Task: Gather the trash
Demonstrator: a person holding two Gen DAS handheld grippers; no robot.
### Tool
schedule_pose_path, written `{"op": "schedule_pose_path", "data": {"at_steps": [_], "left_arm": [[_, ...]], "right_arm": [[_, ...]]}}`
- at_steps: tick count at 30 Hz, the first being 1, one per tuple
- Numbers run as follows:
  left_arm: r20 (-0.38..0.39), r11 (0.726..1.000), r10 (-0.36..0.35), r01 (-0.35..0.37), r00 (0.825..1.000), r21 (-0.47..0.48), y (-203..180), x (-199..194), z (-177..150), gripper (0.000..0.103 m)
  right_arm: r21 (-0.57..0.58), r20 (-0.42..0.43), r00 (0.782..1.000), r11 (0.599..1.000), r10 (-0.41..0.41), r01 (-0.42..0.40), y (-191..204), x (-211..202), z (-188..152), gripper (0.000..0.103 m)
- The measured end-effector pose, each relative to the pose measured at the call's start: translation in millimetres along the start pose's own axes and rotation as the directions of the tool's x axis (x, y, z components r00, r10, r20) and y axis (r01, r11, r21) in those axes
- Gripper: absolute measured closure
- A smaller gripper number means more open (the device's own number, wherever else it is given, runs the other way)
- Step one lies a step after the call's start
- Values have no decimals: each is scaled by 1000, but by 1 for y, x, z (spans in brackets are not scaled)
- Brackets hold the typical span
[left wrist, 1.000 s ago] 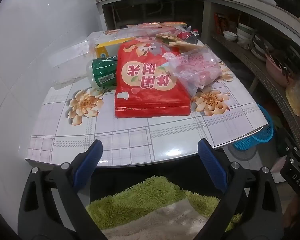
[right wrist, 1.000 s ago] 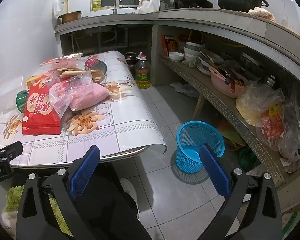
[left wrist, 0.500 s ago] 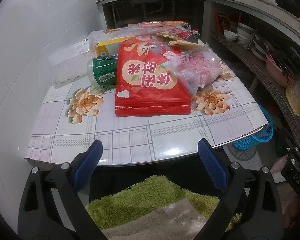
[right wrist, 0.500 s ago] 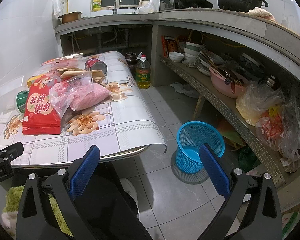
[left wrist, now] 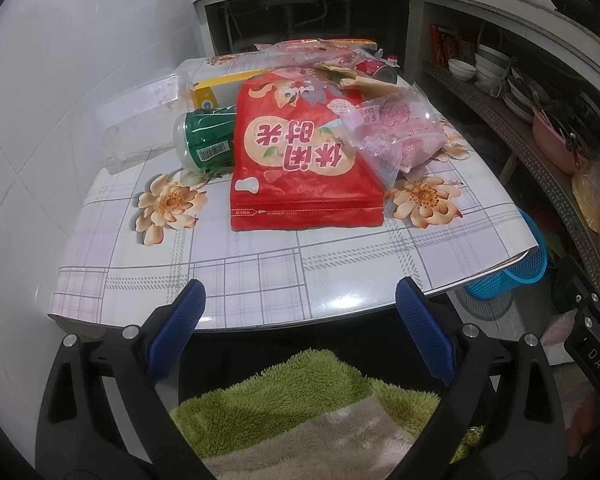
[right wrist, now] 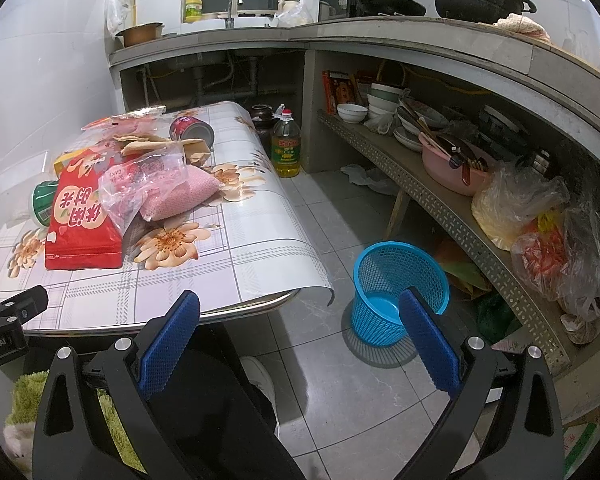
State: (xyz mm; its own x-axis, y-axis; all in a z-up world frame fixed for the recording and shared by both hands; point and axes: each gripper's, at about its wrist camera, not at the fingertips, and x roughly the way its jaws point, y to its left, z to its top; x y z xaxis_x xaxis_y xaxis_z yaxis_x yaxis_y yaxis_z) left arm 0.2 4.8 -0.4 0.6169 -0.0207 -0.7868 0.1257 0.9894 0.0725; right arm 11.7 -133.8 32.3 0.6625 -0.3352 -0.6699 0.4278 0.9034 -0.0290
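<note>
Trash lies in a heap on the flowered table (left wrist: 260, 280): a red snack bag (left wrist: 300, 168), a clear pink bag (left wrist: 396, 132), a green bottle (left wrist: 208, 140), a yellow box (left wrist: 208, 94) and a red can (left wrist: 380, 70). The red bag (right wrist: 84, 216), pink bag (right wrist: 172, 188) and can (right wrist: 192, 130) also show in the right wrist view. A blue basket (right wrist: 396, 288) stands on the floor right of the table. My left gripper (left wrist: 300, 304) is open and empty at the table's near edge. My right gripper (right wrist: 300, 312) is open and empty, off the table's right corner, near the basket.
A white tiled wall runs along the table's left side. A concrete counter with a shelf of bowls (right wrist: 400, 108), a pink basin (right wrist: 456, 168) and plastic bags (right wrist: 540, 216) runs on the right. An oil bottle (right wrist: 286, 144) stands on the floor. A green towel (left wrist: 308, 400) lies below the left gripper.
The left view has shifted slightly, the table sitting a touch nearer and lower. Both grippers stay open and nothing on the table has moved.
</note>
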Motion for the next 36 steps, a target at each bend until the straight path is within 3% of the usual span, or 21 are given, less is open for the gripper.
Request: {"op": "schedule_pose_path", "data": {"at_steps": [36], "left_arm": [[-10,1000,-12,12,1000,-4,1,10,-3,11]], "right_arm": [[-4,-9,1000,1000,0,0,4,6,0,6]]}}
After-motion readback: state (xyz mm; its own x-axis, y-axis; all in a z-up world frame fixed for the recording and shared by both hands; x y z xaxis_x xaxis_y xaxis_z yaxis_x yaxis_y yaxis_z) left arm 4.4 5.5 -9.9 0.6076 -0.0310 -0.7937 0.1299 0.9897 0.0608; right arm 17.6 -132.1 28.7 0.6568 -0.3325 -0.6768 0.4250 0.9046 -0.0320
